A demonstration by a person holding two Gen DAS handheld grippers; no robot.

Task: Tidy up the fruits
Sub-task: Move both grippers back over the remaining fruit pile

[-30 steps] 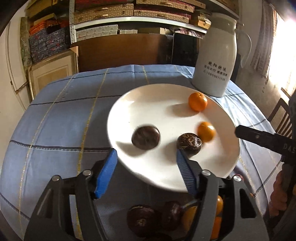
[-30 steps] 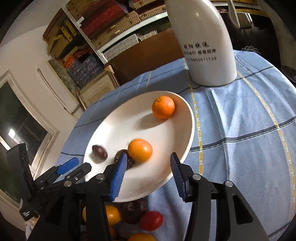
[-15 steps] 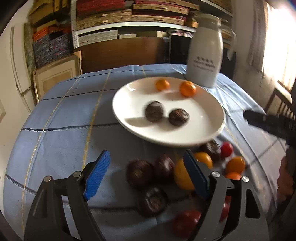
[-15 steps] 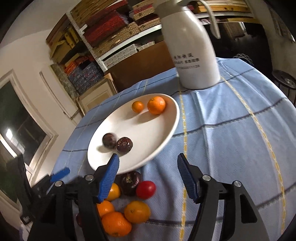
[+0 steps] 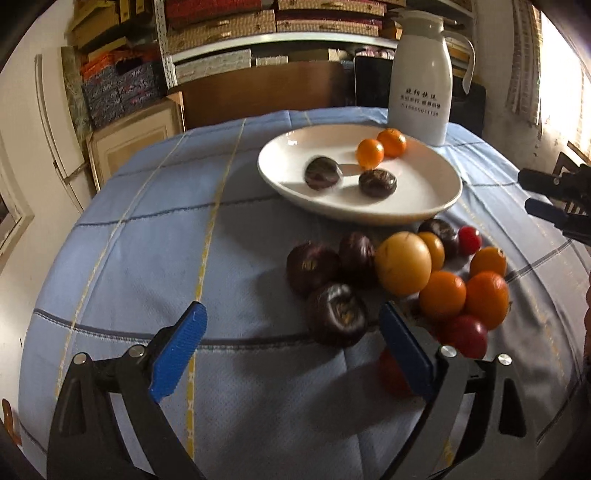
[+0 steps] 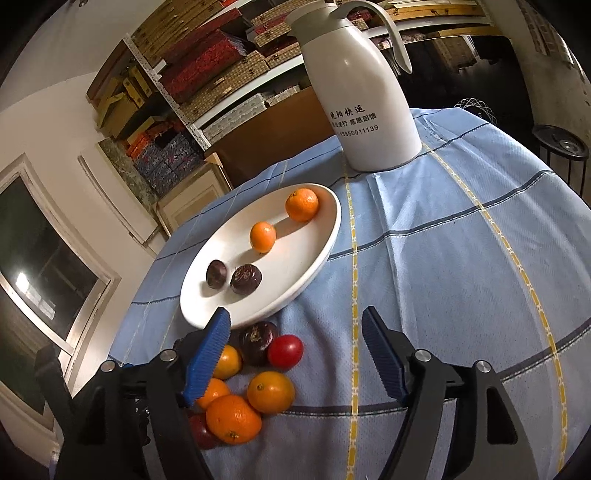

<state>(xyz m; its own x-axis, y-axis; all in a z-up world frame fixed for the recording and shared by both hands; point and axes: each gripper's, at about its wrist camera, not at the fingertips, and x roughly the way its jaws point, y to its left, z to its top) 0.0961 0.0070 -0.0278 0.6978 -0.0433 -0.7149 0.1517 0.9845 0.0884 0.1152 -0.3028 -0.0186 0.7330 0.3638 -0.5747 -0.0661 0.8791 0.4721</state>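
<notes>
A white plate [image 5: 436,206] [image 6: 317,254] on the blue checked tablecloth holds two small oranges [image 5: 370,153] [image 6: 263,236] and two dark passion fruits [image 5: 377,182] [image 6: 246,279]. In front of the plate lies a pile of loose fruit: dark passion fruits [image 5: 336,314] [image 6: 257,339], a yellow fruit [image 5: 403,263], oranges [image 5: 487,299] [image 6: 233,419] and red tomatoes [image 5: 464,335] [image 6: 285,351]. My left gripper [image 5: 291,347] is open and empty, just short of the pile. My right gripper [image 6: 295,354] is open and empty above the pile; it also shows at the right edge of the left wrist view [image 5: 554,199].
A tall white thermos jug [image 5: 421,81] [image 6: 362,99] stands behind the plate. Shelves with stacked boxes [image 5: 258,33] and a wooden cabinet [image 5: 266,92] are behind the table. The round table's edge drops off on all sides.
Both grippers have pulled back and up from the plate, bringing the loose fruit pile into view. The fruits on the plate rolled and shifted.
</notes>
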